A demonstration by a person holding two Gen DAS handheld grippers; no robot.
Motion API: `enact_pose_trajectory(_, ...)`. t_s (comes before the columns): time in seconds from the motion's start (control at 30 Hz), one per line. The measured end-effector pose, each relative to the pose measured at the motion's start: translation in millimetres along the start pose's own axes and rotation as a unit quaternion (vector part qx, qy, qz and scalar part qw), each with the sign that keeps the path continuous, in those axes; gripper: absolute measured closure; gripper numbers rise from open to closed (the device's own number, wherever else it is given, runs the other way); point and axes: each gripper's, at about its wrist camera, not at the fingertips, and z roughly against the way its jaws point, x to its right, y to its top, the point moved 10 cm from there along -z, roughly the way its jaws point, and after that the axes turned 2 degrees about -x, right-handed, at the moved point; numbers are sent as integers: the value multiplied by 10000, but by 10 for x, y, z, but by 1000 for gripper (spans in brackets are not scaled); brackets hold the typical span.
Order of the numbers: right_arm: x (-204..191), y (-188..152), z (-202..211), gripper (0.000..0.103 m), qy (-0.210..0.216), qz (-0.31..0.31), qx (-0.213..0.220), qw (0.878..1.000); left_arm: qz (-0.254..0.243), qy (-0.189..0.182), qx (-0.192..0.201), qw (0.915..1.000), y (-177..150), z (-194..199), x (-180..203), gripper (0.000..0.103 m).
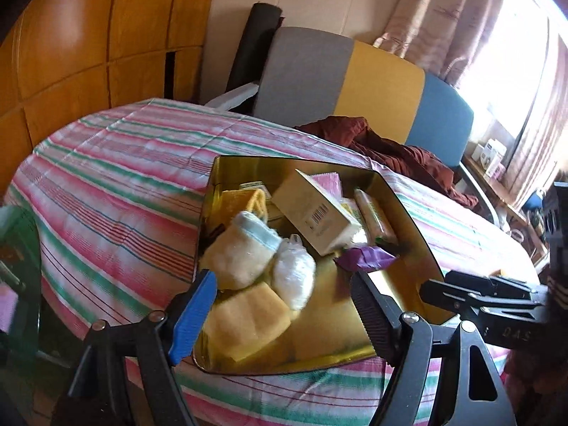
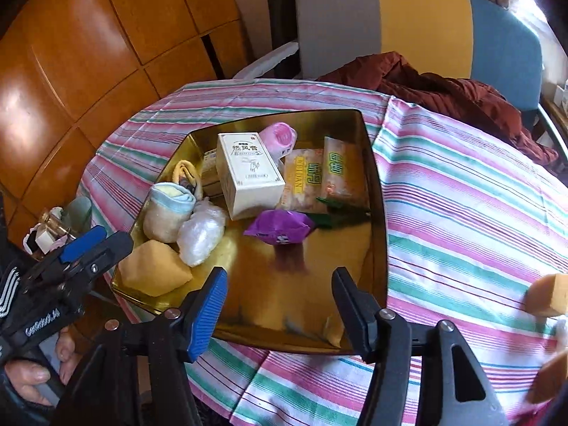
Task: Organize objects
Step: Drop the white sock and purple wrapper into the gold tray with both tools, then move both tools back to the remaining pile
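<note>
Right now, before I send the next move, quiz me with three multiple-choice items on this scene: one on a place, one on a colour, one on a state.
1. Where does the white carton lie?
A. on the striped cloth beside the tray
B. inside the gold tray
C. on the chair

2. What colour is the crinkled snack wrapper near the tray's middle?
A. purple
B. red
C. blue

3. How do the jaws of the right gripper stand?
A. shut on the carton
B. shut on a sponge
C. apart, with nothing between them

Answers:
1 B: the carton rests among the other items within the tray's walls.
2 A: the wrapper shows purple in both wrist views.
3 C: only the bare tray floor shows between the two fingers.
</note>
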Motion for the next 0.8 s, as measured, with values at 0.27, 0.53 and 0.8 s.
enact_pose_trajectory(0.27,57,-32,122,31,-365,149,246,9989,-412,99,9,9991,-79,63,242,22)
enact_pose_trajectory(0.53,130,-81,232,31,-546,189,398,9975,-672,93,-18,9977,-171,86,402,21)
enact_pose_trajectory(0.8,301,-132,290,30,-639,11,432,9970,-881,62,-75,9961,-230,81,539,21)
